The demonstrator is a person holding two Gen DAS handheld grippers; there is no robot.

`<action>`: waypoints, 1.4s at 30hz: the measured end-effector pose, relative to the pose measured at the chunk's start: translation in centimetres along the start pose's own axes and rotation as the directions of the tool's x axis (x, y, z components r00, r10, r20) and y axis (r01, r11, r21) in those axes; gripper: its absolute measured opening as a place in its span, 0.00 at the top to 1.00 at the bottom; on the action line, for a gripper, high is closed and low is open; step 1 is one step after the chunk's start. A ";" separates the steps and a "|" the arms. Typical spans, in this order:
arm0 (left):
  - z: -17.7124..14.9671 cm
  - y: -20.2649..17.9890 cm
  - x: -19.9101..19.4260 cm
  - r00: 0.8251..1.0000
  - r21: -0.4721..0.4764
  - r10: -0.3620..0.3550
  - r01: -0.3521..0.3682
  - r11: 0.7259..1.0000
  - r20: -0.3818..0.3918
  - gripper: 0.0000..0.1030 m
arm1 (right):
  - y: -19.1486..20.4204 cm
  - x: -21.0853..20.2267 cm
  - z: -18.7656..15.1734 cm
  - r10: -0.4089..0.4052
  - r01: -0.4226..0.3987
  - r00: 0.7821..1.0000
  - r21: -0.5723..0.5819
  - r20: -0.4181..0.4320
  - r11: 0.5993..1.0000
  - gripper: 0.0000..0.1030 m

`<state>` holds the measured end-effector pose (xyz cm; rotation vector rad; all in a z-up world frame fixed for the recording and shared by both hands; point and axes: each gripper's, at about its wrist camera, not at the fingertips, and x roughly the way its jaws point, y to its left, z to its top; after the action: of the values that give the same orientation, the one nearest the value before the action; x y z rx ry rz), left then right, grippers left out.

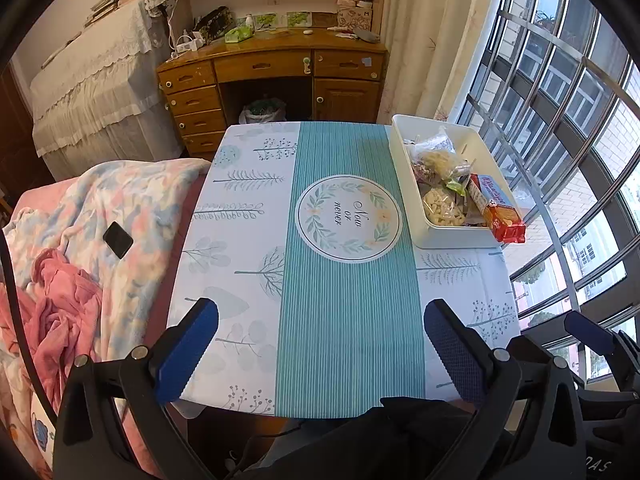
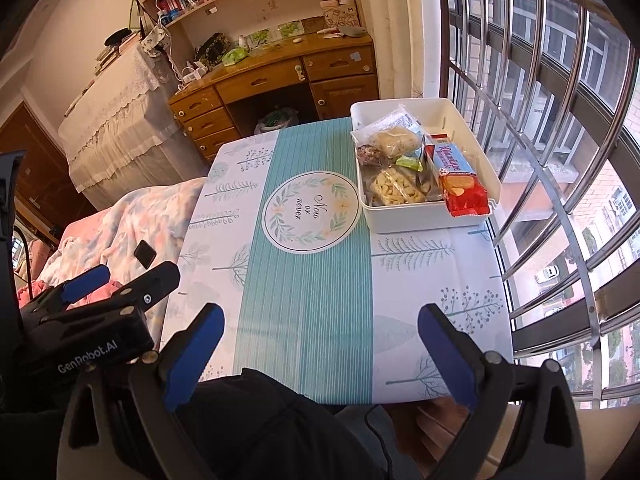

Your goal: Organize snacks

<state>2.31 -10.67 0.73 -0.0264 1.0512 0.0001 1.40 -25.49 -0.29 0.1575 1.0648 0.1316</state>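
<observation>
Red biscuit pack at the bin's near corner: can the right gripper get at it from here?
Probably yes. The right gripper is open and empty, only bare tablecloth lies between, and the red biscuit pack sticks out over the white bin rim, uncovered.

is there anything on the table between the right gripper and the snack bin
Nothing visible. The right gripper hangs open at the near edge, and only bare tablecloth lies between it and the white bin of snacks at the far right corner.

White bin [image 2: 404, 220] of snacks [image 2: 396, 190], right gripper [image 2: 320, 354] jaws apart
</observation>
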 end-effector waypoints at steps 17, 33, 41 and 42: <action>-0.3 -0.1 0.1 1.000 -0.011 -0.002 0.002 1.000 -0.013 0.01 | 0.0 -0.1 0.0 -0.013 0.013 1.000 -0.010 -0.006 1.000 0.04; -1.0 -0.6 0.4 1.000 -0.021 -0.003 0.003 1.000 -0.030 0.01 | 0.0 -0.1 -0.2 -0.014 0.014 1.000 -0.011 -0.013 1.000 0.04; -0.8 -0.5 0.6 0.999 -0.023 -0.006 0.005 1.000 -0.038 0.01 | 0.1 -0.2 -0.2 -0.014 0.014 1.000 -0.011 -0.013 1.000 0.04; -0.8 -0.5 0.7 0.999 -0.023 -0.006 0.005 1.000 -0.039 0.01 | 0.0 -0.3 -0.3 -0.015 0.014 1.000 -0.012 -0.013 1.000 0.04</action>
<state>1.98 -11.15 -0.21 -0.0502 1.0897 0.0070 1.02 -25.50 -0.19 0.1388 1.0776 0.1258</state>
